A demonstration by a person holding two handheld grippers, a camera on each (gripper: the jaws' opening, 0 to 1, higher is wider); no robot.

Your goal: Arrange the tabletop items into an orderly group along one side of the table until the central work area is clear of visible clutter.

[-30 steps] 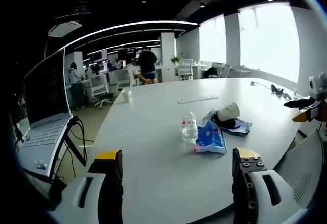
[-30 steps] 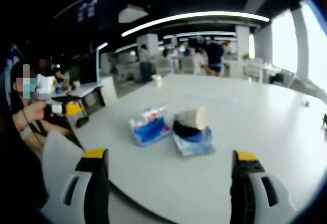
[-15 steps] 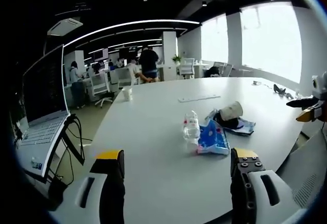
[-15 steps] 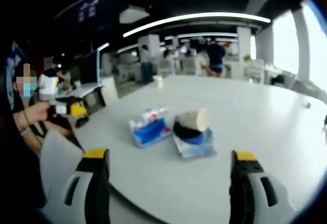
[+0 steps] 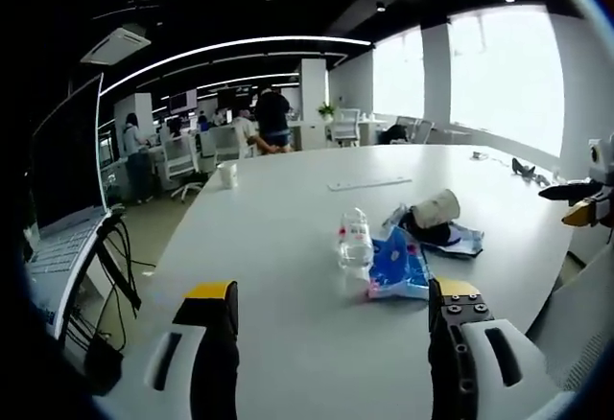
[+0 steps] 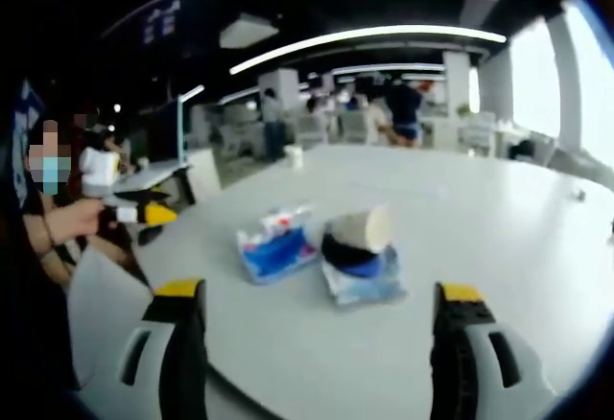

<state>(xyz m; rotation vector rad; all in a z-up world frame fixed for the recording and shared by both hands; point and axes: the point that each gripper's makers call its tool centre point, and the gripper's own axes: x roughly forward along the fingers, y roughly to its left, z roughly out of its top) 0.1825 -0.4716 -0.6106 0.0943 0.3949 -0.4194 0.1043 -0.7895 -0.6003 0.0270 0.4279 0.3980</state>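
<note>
Currently both claws are held released, with nothing between their jaws. Ahead of the left claw [image 5: 331, 343], past bare table [image 5: 288, 247], a clear bottle [image 5: 355, 241] is seen upright, with a blue packet [image 5: 396, 267] touching it on its right. Beyond the packet, a cup [image 5: 435, 209] is seen lying on dark cloth [image 5: 424, 232]. Ahead of the right claw [image 6: 317, 348], the cup [image 6: 366, 227] lies centrally, the packet [image 6: 276, 248] just to its left. The left claw [image 6: 144, 214] is seen far left, gripped by a hand [image 6: 72, 221].

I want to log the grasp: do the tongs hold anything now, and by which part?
Nothing is held. The left tongs and the right tongs are both open over the white table, short of the water bottle and the blue packet.
</note>
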